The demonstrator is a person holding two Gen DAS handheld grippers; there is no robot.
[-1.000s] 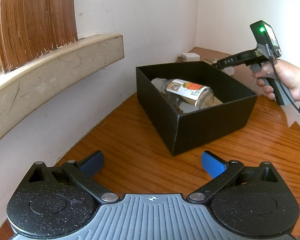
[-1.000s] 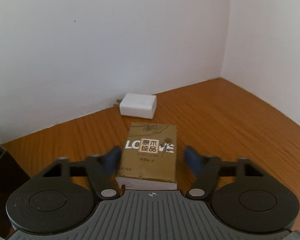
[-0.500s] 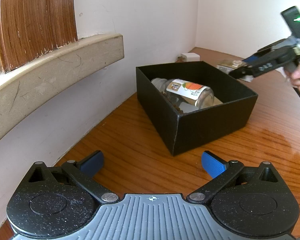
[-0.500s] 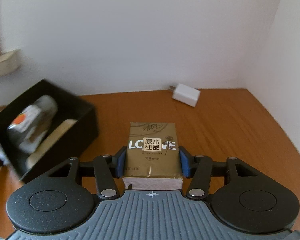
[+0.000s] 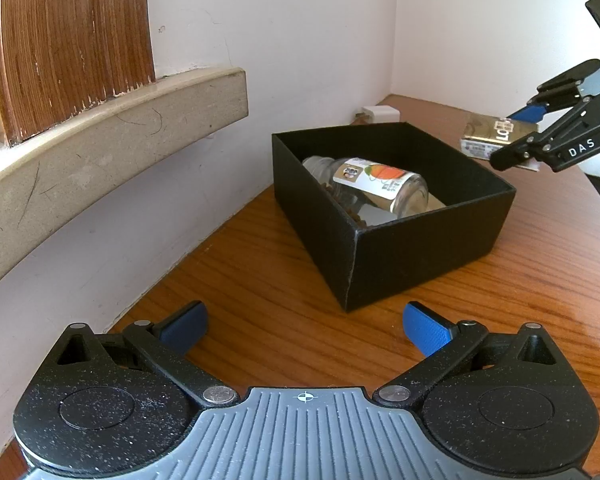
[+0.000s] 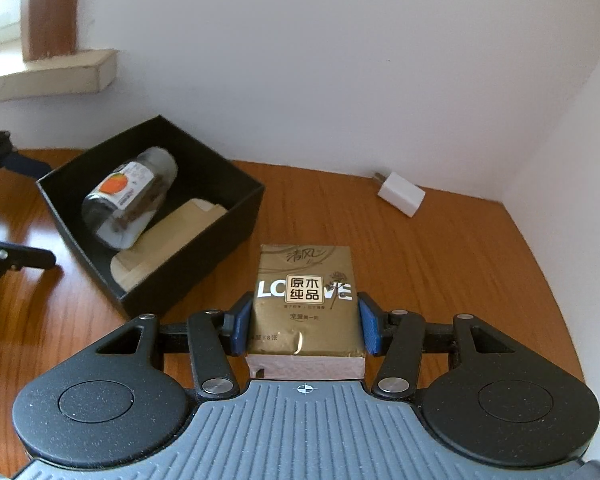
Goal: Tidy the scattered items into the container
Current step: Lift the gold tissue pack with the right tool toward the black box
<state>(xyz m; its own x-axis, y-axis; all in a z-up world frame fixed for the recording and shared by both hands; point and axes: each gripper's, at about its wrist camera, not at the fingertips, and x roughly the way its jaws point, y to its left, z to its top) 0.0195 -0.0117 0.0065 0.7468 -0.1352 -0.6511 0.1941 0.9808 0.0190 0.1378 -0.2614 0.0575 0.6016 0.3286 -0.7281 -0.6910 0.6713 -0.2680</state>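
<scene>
My right gripper point(image 6: 303, 326) is shut on a gold tissue pack point(image 6: 305, 300) and holds it above the wooden table, right of the black box point(image 6: 228, 232). The box holds a glass jar point(image 6: 130, 196) lying on its side and a pale flat item point(image 6: 168, 236). In the left wrist view the box point(image 5: 420, 252) sits ahead with the jar point(image 5: 374, 184) inside, and the right gripper point(image 5: 520, 136) holds the tissue pack point(image 5: 486, 136) beyond the box's far right rim. My left gripper point(image 5: 304, 324) is open and empty, low over the table in front of the box.
A white charger plug point(image 6: 402, 199) lies by the back wall, also seen in the left wrist view point(image 5: 380, 113). A stone window ledge point(image 5: 100, 120) juts from the left wall. White walls meet in a corner at the back right.
My right gripper closed on the tissue pack, lifted it off the table and swung left toward the black box. The left gripper has not moved.
</scene>
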